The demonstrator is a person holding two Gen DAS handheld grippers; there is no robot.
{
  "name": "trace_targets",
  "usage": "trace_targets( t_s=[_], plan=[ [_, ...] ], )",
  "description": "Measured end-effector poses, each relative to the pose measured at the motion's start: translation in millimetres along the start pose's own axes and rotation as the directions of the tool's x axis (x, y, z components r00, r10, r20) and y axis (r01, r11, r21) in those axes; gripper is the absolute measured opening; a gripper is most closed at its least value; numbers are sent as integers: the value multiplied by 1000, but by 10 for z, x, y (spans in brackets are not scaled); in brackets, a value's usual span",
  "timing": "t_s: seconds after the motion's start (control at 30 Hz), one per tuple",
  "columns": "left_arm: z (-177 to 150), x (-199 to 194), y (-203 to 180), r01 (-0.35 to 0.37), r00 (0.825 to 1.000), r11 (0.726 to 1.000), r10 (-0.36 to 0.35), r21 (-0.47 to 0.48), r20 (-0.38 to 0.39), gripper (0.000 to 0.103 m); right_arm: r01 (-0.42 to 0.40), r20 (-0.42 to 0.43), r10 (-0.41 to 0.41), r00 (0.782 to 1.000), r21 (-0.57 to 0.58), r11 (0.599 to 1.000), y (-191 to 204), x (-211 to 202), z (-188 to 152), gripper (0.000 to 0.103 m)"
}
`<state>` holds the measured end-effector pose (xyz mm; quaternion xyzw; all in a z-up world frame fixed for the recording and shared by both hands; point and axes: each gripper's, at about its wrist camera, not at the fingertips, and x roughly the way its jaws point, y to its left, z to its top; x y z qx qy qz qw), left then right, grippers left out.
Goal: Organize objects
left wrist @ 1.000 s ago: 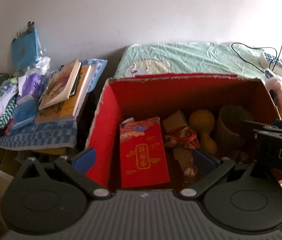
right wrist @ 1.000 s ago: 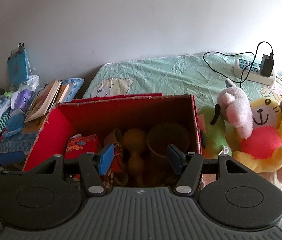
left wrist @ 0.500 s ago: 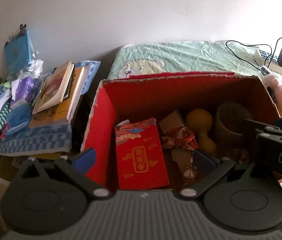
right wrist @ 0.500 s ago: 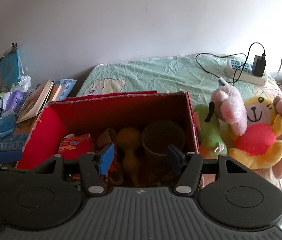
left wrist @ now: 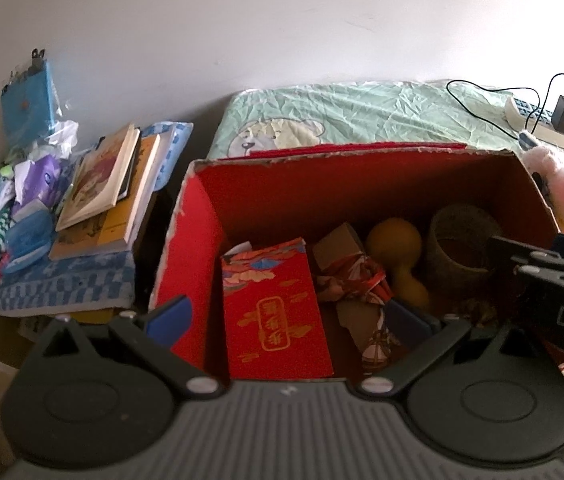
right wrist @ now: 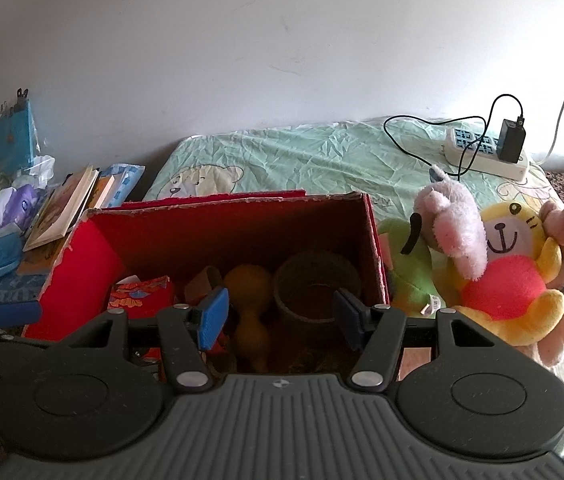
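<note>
An open red cardboard box (left wrist: 189,236) (right wrist: 81,268) stands on the bed. Inside lie a red packet with gold print (left wrist: 273,312), a yellow gourd (left wrist: 396,248) (right wrist: 249,292), a brown round pot (left wrist: 462,240) (right wrist: 316,288) and crumpled wrapping (left wrist: 352,276). My left gripper (left wrist: 288,316) hovers open over the box's near side, nothing between its blue pads. My right gripper (right wrist: 279,318) is open above the box's near right part, empty; its black body (left wrist: 558,292) shows at the right of the left wrist view. Plush toys (right wrist: 498,264) lie right of the box.
Left of the box, a stack of books (left wrist: 109,188) and a heap of clothes and packets (left wrist: 13,208) rest on a blue checked cloth (left wrist: 57,284). A power strip with charger and cable (right wrist: 490,148) lies on the green sheet (right wrist: 302,160) by the wall.
Both views have shifted: the box and plush toys sit slightly further left and lower in frame, as both grippers drifted a little. Both stay open and empty.
</note>
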<state>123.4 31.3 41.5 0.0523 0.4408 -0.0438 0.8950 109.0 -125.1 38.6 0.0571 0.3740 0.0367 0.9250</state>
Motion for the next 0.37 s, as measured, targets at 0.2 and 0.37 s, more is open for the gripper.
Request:
trace_targets(
  t_s=[0.2,0.37],
  plan=[
    [-23,23,-25,-5,1000,1000,5,16,26,97,-1,-7,1,1000,3,1000,-10,39,-21,61],
    [-15,27,18,3,999,1000,-3,-1,40,94,-8,-3,8,1000,9,1000,-7,49,-16,61]
  ],
)
